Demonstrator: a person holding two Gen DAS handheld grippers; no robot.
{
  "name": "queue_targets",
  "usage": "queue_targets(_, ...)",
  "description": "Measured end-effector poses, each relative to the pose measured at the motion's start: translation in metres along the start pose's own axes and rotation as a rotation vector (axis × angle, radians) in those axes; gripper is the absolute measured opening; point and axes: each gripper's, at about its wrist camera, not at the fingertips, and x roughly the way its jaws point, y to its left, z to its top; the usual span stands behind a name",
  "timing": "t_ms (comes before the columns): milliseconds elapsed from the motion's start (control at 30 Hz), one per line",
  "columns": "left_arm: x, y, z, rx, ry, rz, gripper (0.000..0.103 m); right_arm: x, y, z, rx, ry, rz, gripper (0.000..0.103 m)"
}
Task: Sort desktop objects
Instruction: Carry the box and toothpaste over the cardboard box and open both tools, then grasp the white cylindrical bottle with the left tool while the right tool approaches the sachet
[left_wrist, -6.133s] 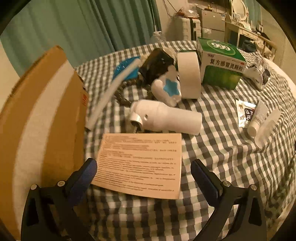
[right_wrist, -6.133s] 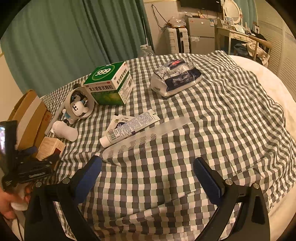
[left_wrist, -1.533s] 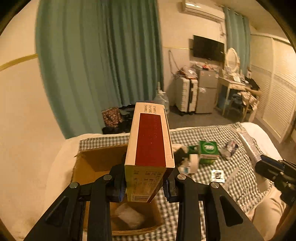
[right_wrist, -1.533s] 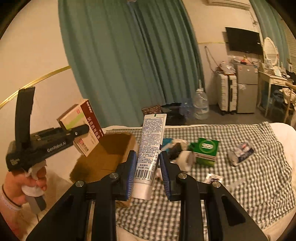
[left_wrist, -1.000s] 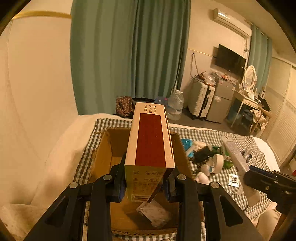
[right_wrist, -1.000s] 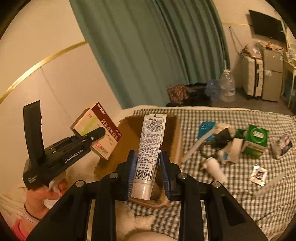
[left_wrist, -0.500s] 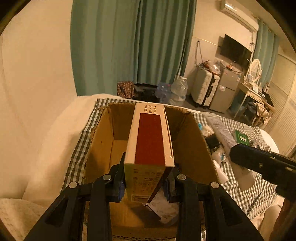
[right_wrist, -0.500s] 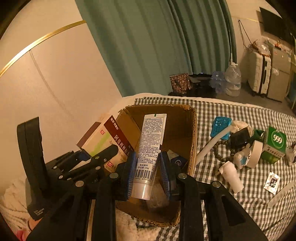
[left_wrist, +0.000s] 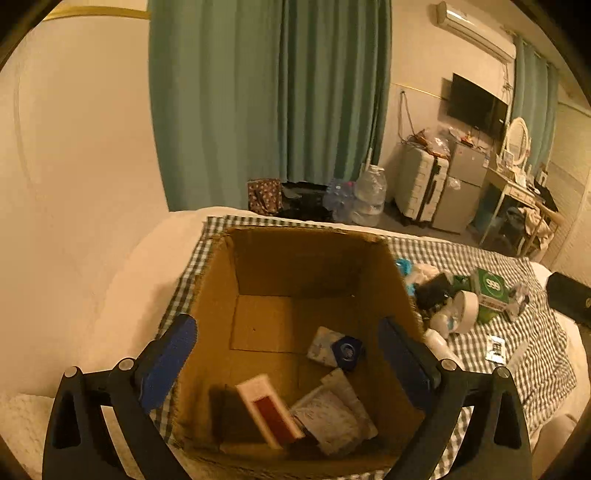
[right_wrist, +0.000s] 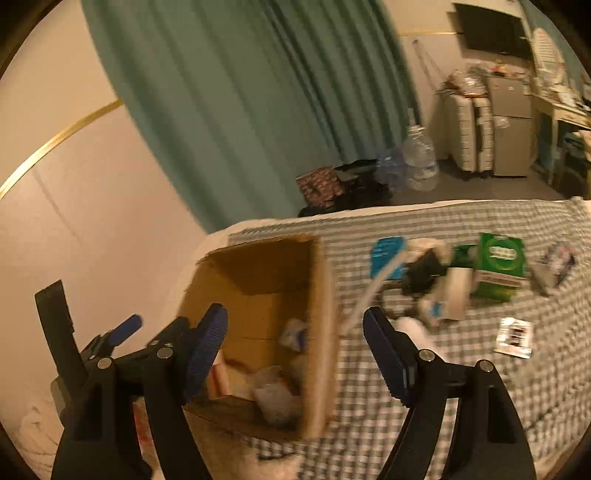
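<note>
My left gripper (left_wrist: 286, 347) hangs over the open cardboard box (left_wrist: 218, 295), its jaws opening wide with nothing between them. The red-and-cream carton (left_wrist: 269, 410) lies tilted on the box floor among a white packet (left_wrist: 332, 413) and a blue round thing (left_wrist: 345, 352). In the right wrist view my right gripper (right_wrist: 295, 332) is above the right wall of the cardboard box (right_wrist: 321, 314). Its jaws are opening and nothing is between them. That view is blurred, and I cannot pick out the tube. The left gripper (right_wrist: 122, 332) shows at lower left there.
On the checked cloth (right_wrist: 461, 369) right of the box lie a green carton (right_wrist: 498, 266), a white tape roll (left_wrist: 465, 310), a blue item (right_wrist: 386, 258), a white bottle (left_wrist: 436, 339) and a sachet (right_wrist: 515, 336). Curtain, suitcase and water bottles stand behind.
Both grippers opened. The red-and-cream carton left my left gripper and now lies in the cardboard box. The tube is gone from my right gripper, whose view has swung and blurred.
</note>
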Motion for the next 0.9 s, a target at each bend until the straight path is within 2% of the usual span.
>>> queue_targets(267, -0.037, -0.063, -0.009, 0.062, 0.013, -0.093, 0.103, -0.084, -0.101, -0.008, 0.083, -0.106, -0.185, 0.077)
queue_targets(400, -0.043, -0.103, -0.021, 0.058, 0.092, -0.147, 0.103, -0.107, -0.141, -0.025, 0.06, -0.134, -0.267, 0.077)
queue_targets(567, -0.022, -0.155, -0.04, 0.015, 0.232, -0.188, 0.103, -0.102, -0.188, -0.043, 0.105, -0.126, -0.285, 0.077)
queue_targets(700, 0.0, -0.193, -0.058, 0.012, 0.286, -0.183, 0.103, -0.088, -0.211, -0.058, 0.1, -0.113, -0.279, 0.077)
queue_targets(900, 0.044, -0.235, -0.085, -0.039, 0.32, -0.116, 0.103, -0.06, -0.242, -0.08, 0.062, -0.104, -0.277, 0.077)
